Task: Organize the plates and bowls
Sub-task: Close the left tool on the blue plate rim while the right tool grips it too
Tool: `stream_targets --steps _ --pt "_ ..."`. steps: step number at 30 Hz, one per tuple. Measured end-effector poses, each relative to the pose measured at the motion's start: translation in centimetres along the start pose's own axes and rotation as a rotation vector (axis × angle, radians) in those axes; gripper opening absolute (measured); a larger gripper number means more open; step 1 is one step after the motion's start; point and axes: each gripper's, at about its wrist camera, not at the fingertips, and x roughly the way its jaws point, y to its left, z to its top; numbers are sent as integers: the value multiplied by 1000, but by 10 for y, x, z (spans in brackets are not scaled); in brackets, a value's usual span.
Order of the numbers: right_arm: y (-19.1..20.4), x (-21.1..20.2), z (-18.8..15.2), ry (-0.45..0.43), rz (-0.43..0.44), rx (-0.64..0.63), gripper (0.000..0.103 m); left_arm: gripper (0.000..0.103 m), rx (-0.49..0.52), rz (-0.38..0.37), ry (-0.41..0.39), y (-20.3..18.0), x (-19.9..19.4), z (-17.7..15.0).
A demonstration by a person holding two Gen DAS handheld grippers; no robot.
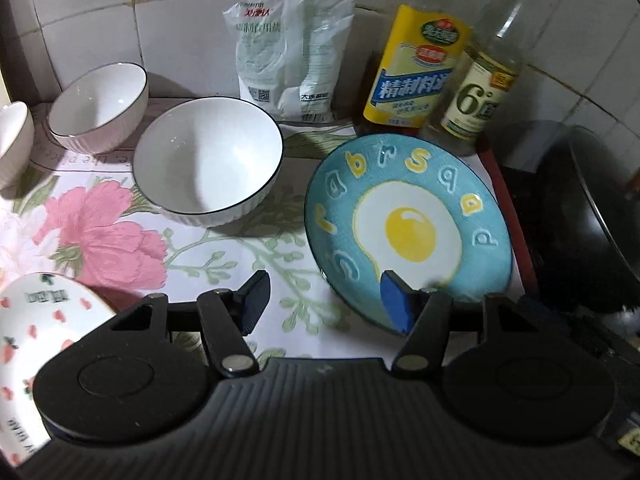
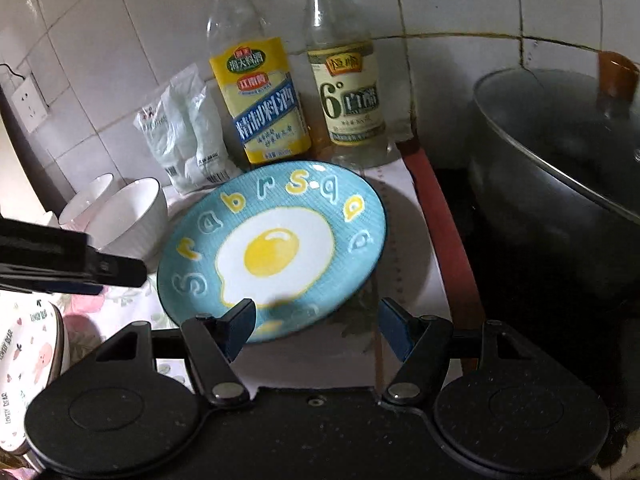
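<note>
Tiled wall [image 1: 192, 12] behind floral counter [image 1: 224, 248]

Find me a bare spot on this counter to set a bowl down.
Free: the floral mat between the large bowl, blue egg plate and strawberry plate. Crowded: the back wall, with salt bag and bottles.

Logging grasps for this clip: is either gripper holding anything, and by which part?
Nothing is held. The left gripper and right gripper are open at the near rim of the blue egg plate.
</note>
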Motion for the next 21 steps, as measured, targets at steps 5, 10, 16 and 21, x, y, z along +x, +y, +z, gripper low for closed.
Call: stream_targets --steps 5,10,16,21 --pt "-9 19 10 8 28 85 72 56 -55 -3 0 0 25 1" --pt "-13 34 18 21 36 108 67 53 -92 4 4 -1 43 2" --pt "-11 48 17 57 3 41 47 33 -147 -3 24 2 56 0" --pt "-15 48 14 29 13 47 46 22 -128 -2 15 -2 59 0"
